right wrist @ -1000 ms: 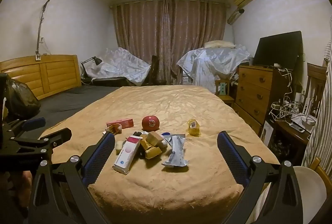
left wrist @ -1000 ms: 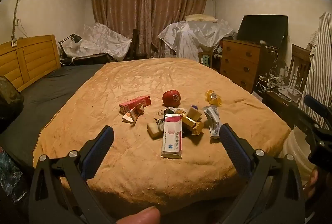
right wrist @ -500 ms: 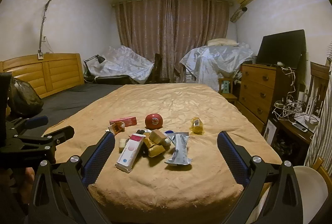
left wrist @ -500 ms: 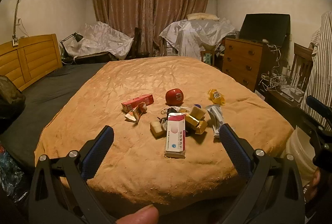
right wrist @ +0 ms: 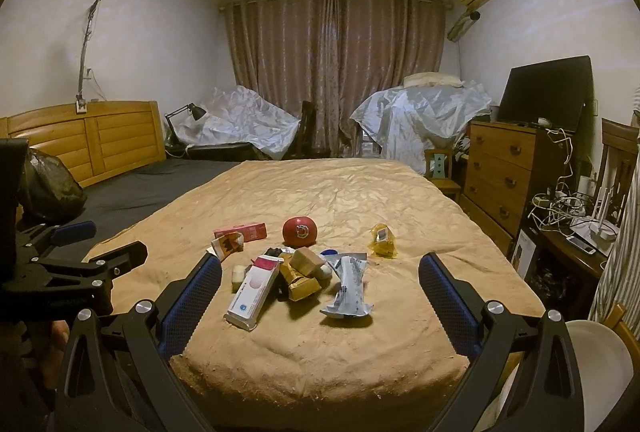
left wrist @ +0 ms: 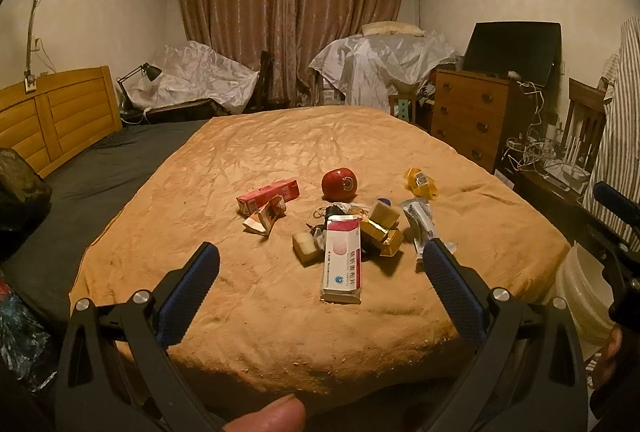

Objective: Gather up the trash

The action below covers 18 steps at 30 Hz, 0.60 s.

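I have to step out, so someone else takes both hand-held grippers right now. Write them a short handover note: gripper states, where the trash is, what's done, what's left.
Left hand-held gripper: open, empty, short of the pile.
Right hand-held gripper: open, empty, also short of it.
Trash lies on the tan blanket: white-and-pink box nearest, gold wrappers and silver wrapper beside it, yellow wrapper farther right, pink box and torn carton left. A red apple sits behind the pile.
Done: nothing picked up.
Left: collect every piece; a dark bag sits at left.
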Available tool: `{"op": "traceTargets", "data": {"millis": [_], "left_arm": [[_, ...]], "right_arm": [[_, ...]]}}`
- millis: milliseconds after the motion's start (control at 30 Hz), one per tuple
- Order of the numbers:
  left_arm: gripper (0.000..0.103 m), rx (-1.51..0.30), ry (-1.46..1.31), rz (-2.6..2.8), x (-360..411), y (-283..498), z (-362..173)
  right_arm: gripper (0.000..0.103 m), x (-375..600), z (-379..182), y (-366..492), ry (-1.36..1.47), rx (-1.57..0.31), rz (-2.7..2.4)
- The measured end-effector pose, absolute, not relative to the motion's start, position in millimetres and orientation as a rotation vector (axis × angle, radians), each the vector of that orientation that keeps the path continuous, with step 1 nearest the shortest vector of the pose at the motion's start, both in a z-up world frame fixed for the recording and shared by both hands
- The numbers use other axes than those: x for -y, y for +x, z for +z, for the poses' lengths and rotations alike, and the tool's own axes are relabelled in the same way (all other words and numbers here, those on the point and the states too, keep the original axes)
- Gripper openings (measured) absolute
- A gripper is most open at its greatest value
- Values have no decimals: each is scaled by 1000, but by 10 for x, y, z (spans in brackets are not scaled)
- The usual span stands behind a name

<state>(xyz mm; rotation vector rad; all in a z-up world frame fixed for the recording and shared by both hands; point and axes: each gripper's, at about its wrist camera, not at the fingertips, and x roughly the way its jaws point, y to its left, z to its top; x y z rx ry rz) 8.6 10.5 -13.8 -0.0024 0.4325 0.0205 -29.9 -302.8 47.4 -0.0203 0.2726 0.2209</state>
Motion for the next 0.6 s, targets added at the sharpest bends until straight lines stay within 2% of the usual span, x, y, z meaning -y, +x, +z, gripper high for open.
{"op": "traceTargets", "data": {"millis": [600], "left_arm": [[98, -446, 2, 28, -127, 136, -243]], "right_arm": [[99, 2996, 434, -295, -25, -281, 228]]}}
